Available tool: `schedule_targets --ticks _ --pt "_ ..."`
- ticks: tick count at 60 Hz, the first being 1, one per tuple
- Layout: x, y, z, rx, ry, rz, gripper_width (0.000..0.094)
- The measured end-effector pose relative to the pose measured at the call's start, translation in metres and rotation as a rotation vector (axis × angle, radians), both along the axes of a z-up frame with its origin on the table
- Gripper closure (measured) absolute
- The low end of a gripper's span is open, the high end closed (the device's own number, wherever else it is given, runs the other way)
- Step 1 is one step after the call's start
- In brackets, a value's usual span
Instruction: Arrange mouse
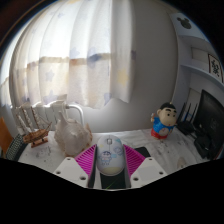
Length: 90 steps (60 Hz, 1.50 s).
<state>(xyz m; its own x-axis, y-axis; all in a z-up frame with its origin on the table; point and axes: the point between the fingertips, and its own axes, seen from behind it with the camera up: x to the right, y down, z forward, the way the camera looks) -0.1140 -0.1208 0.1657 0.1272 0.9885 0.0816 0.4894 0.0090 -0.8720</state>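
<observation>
A white mouse [111, 157] with a faint printed pattern sits between my two fingers. Both pink pads [87, 160] press on its sides. My gripper [111, 165] is shut on it and holds it over the white table [150, 150]. The mouse's underside and the tabletop beneath it are hidden.
A small toy figure [165, 122] in red, blue and yellow stands on the table beyond the right finger. Clear glass vessels [68, 130] and a wooden rack [35, 128] stand beyond the left finger. A dark monitor [207, 125] is at the far right. White curtains [90, 60] hang behind.
</observation>
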Motion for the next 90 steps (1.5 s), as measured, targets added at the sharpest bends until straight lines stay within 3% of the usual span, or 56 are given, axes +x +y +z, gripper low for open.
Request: schedule_targets --ticks 8,16,22,26,28,30,40,56,71,90 --pt "-0.022 0.069 -0.074 -0.024 -0.067 0.016 0.0523" --pt "-0.025 0.088 -0.153 -0.056 -0.161 0.081 0.0523" --pt "-0.019 0.091 -0.185 -0.101 -0.22 0.109 0.049" --pt "-0.019 0.087 -0.183 -0.115 -0.203 0.132 0.0401" --pt "-0.018 0.081 -0.182 -0.135 -0.21 0.153 0.027" --pt "-0.016 0.079 -0.178 -0.151 -0.214 0.165 0.0083" --pt "0.017 0.093 -0.123 -0.086 -0.228 0.123 0.0086" --pt "0.149 0.101 -0.043 -0.085 -0.323 0.096 0.0093" --pt "0.192 0.118 -0.029 -0.085 -0.319 0.058 0.0092" --pt "0.189 0.116 -0.031 -0.069 -0.304 0.097 0.0094"
